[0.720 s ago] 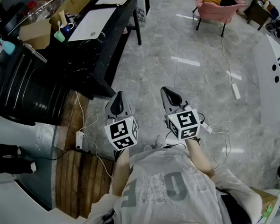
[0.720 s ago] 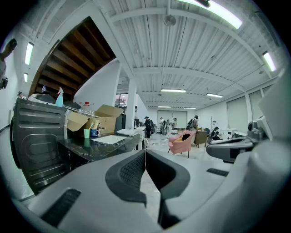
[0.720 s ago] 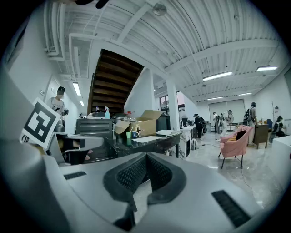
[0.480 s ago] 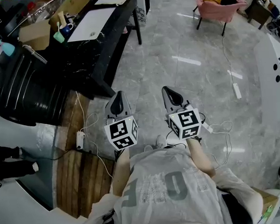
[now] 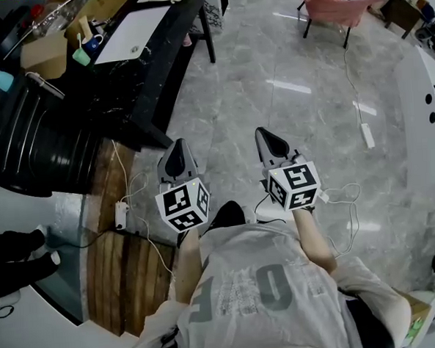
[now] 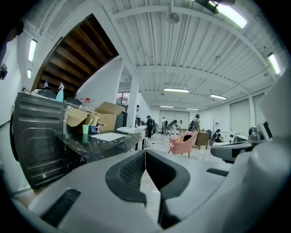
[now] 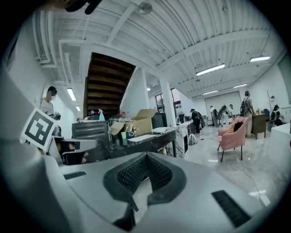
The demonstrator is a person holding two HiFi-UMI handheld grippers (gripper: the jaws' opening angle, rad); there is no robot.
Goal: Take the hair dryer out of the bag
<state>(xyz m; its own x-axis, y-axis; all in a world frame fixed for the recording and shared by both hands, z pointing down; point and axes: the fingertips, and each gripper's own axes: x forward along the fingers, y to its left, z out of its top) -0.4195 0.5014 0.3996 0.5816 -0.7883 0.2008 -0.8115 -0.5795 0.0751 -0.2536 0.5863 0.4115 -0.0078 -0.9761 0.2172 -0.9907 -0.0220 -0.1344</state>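
Left claw [image 5: 176, 151] and right claw [image 5: 267, 137] side by side, both pinched shut, empty. No hair dryer or bag in view; cluttered dark worktop [image 5: 135, 83] lies ahead-left of them. The dryer is probably light, rigid, slippery plastic: grip its handle

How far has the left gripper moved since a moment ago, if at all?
No, not noticeably: in the head view the left gripper stays just right of the floor's white power strip.
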